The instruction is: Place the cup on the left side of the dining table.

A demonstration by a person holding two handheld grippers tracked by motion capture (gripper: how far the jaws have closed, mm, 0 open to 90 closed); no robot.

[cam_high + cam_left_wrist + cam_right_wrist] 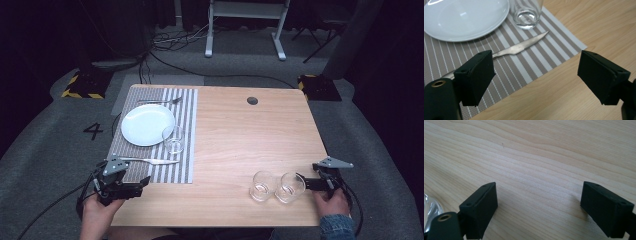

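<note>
A white plate (147, 124) lies on a grey striped placemat (185, 165) at the table's left, with a fork (160, 101) behind it, a knife (150, 161) in front and a clear glass (174, 139) at its right. Two more clear glasses (263, 186) (290, 187) stand side by side near the front right. My left gripper (145, 183) is open just off the mat's front edge; the knife (521, 47) and glass (527, 15) lie beyond its jaws. My right gripper (301, 181) is open beside the right-hand glass, with bare wood between its jaws and a glass edge (430, 212) at the left.
The wooden table (240, 135) has a round dark cable hole (252, 100) near its far edge. Beyond it stand a white frame's legs (245, 30), cables on the grey floor and yellow-black marked blocks (82, 85).
</note>
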